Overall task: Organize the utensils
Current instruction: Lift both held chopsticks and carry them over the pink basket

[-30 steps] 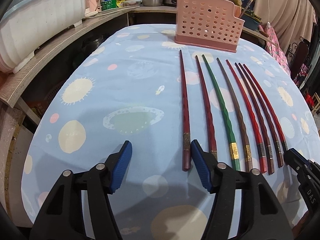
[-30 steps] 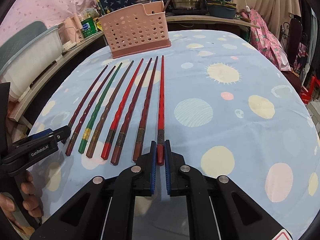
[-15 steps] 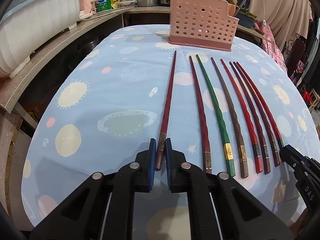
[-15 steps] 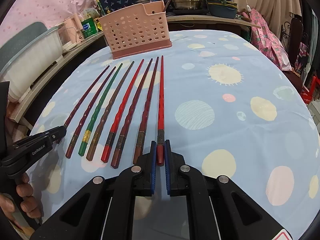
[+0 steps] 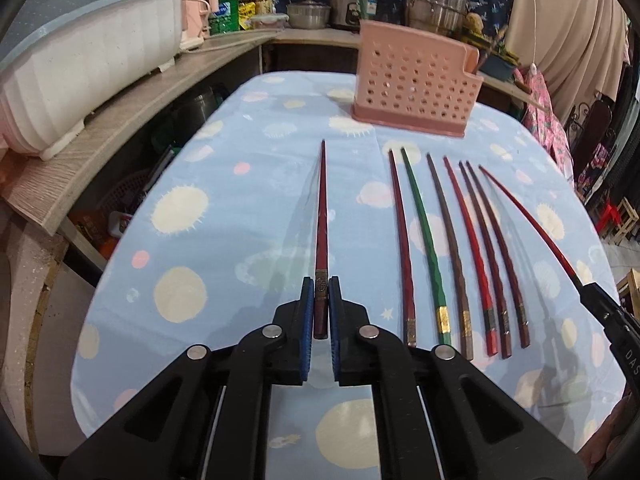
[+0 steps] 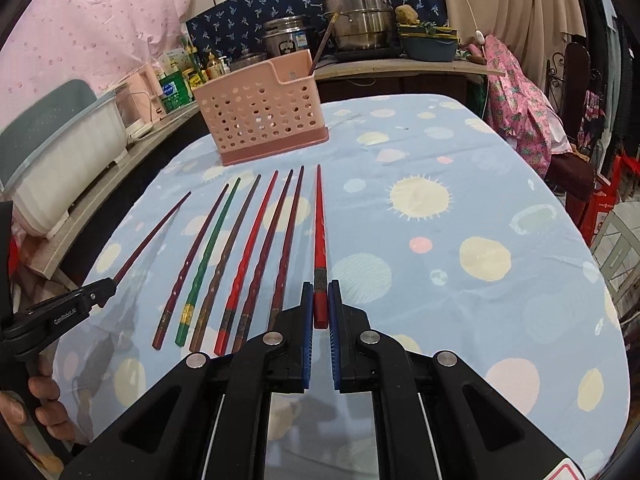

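My left gripper point(image 5: 320, 294) is shut on the thick end of a dark red chopstick point(image 5: 321, 216) and holds it lifted above the blue spotted tablecloth point(image 5: 240, 208). My right gripper point(image 6: 320, 296) is shut on a bright red chopstick point(image 6: 319, 232), also raised. Several more chopsticks, dark red, green point(image 5: 424, 236), brown and red, lie in a row on the cloth between the two grippers. A pink perforated utensil basket point(image 5: 416, 84) stands at the far end of the table, also in the right wrist view point(image 6: 260, 108).
A white dish tub point(image 5: 80, 64) sits on a wooden shelf left of the table. Pots point(image 6: 360, 20) and bottles stand on the counter behind the basket. A chair with pink cloth point(image 6: 528, 120) is at the right.
The left gripper closed on the leftmost dark red chopstick. Both grippers have since lifted their chopsticks off the cloth and out of the row.
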A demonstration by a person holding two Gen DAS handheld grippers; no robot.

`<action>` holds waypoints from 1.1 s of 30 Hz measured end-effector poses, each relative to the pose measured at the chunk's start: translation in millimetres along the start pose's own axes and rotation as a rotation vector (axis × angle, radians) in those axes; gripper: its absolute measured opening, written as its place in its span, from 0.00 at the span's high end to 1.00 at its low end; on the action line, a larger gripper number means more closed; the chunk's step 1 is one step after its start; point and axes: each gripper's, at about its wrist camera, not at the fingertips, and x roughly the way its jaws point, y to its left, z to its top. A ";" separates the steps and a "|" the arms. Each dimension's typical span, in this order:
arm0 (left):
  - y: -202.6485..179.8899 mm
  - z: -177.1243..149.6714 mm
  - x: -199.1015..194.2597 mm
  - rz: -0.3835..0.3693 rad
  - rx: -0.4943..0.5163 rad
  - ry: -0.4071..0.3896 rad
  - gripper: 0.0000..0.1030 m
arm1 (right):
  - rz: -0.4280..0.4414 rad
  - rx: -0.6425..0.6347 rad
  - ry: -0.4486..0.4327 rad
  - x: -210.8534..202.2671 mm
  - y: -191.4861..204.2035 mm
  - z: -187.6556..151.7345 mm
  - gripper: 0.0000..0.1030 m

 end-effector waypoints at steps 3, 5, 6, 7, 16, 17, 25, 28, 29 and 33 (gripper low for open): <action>5.2 11.2 -14.1 -0.005 -0.014 -0.033 0.93 | -0.002 0.007 -0.050 -14.4 -4.2 15.0 0.93; 7.9 19.5 -24.6 -0.006 -0.020 -0.060 0.93 | -0.004 0.008 -0.085 -23.9 -5.6 25.1 0.93; 8.4 23.5 -29.3 -0.007 -0.022 -0.072 0.93 | -0.005 0.009 -0.108 -29.9 -6.4 31.9 0.93; 9.0 27.6 -33.6 -0.009 -0.021 -0.083 0.93 | -0.005 0.011 -0.125 -34.0 -7.4 37.0 0.93; 9.5 78.5 -67.2 -0.016 -0.018 -0.214 0.93 | 0.028 0.036 -0.271 -62.6 -15.8 96.3 0.93; 10.3 86.3 -68.8 -0.019 -0.021 -0.227 0.93 | 0.031 0.037 -0.280 -63.1 -15.7 101.1 0.93; 10.3 143.7 -71.7 -0.063 -0.058 -0.278 0.93 | 0.072 0.044 -0.328 -56.6 -12.3 147.3 0.93; 6.5 165.9 -70.8 -0.086 -0.069 -0.287 0.93 | 0.083 0.033 -0.352 -56.1 -6.5 166.0 0.93; 3.8 174.0 -71.8 -0.089 -0.069 -0.297 0.93 | 0.091 0.030 -0.360 -55.9 -4.4 174.0 0.93; -6.6 203.5 -81.0 -0.098 -0.061 -0.349 0.93 | 0.111 0.018 -0.396 -56.4 4.9 203.1 0.93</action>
